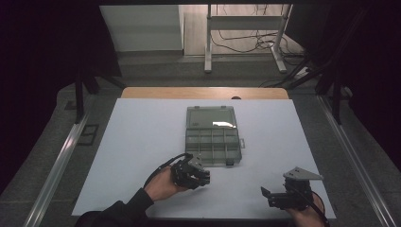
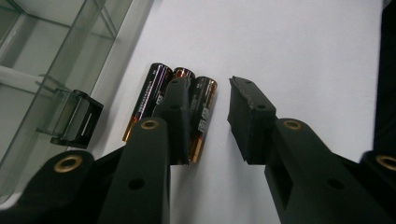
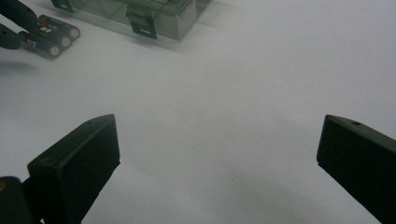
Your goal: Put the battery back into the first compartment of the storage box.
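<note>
White table top (image 1: pixel 142 142), wooden strip (image 1: pixel 203 92) along its far edge. Clear plastic organizer box (image 1: pixel 213 136) sits near the middle, lid open toward the far edge, dividers visible inside. Three AA batteries (image 2: pixel 175 109) lie side by side flat on the table, just beside the box's near edge, close to its latch (image 2: pixel 74 119).

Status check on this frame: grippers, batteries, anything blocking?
Left gripper over the batteries, one jaw on them, no grip. Right gripper open, idle. Open case beside batteries; nothing blocking.
</note>
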Demonstrator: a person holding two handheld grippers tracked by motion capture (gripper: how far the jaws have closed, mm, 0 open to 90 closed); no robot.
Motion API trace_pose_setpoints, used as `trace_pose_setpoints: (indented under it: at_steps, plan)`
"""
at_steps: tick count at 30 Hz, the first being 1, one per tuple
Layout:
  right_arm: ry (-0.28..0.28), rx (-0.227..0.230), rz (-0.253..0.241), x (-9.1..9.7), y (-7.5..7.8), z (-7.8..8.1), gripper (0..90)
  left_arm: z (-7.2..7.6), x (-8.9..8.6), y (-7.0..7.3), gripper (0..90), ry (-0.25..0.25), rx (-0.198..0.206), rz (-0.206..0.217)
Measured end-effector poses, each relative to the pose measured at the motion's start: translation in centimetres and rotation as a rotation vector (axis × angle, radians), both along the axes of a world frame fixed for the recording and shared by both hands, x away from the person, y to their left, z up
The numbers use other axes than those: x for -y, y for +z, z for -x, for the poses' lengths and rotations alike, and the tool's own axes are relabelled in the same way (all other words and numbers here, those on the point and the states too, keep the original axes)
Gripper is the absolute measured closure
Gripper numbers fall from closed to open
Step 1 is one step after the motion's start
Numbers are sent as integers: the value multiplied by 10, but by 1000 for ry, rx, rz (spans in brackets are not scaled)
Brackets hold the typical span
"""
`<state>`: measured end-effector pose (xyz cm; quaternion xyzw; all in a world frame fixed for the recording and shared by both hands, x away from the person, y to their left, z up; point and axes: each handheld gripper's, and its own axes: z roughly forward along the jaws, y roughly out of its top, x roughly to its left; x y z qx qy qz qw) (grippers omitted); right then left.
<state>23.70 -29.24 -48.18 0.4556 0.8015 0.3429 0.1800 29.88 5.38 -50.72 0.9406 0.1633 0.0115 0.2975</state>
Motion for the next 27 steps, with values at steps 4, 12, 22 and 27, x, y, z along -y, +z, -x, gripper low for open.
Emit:
trace_pose_setpoints:
  at_steps: [4,12,22,27]
  plan:
    - [0,-4,-1,0,0,0,0,-1,1,-2,707,-4,-2,-11]
    - [4,-9,0,0,0,-1,0,3,6,-10,731,-35,16,-64]
    - [3,-10,-8,0,0,-1,0,4,6,-3,772,-21,10,-68]
    - [5,-8,-5,0,0,-1,0,1,1,5,772,5,20,-50]
